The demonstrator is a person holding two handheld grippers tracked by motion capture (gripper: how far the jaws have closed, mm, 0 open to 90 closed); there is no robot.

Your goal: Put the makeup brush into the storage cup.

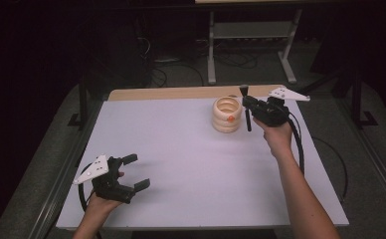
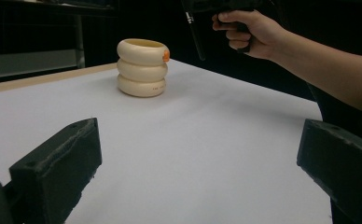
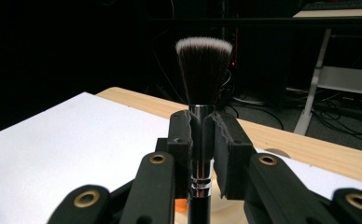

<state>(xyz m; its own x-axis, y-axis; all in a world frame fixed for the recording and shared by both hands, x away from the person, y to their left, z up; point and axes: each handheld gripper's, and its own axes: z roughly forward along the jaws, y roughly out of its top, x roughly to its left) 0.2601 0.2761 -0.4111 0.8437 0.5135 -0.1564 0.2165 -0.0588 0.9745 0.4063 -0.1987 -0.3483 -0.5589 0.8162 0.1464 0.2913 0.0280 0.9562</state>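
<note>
From the high view: one cream ringed holder (image 1: 227, 114) stands near the far edge of the worktop (image 1: 191, 164), right of centre, its mouth open to the top. Just beside it on the right, the right tongs (image 1: 245, 103) are clamped on a single makeup brush (image 1: 246, 110), bristles up, handle hanging down close to the holder's wall. Down at the near left corner the left tongs (image 1: 139, 172) hang over bare worktop, jaws spread wide, nothing between them.

Left gripper view now: those two black jaws stand well apart at the bottom, and beyond them sits the holder (image 2: 142, 68), three stacked rings with one small orange mark on the top ring. The right hand (image 2: 247, 29) hovers to its right with the dark brush handle (image 2: 196, 35) pointing down, its tip level with the holder's rim and clear of the mouth.

Right gripper view: the jaws pinch the brush (image 3: 203, 74) at its metal ferrule, one tuft of white-tipped bristles standing upright.

The risk, I'd say: the handle is off to the side of the opening, so lowering it now could strike the rim and shove or tip the holder, which nothing steadies. The narrow pinch could also let the brush swivel.
</note>
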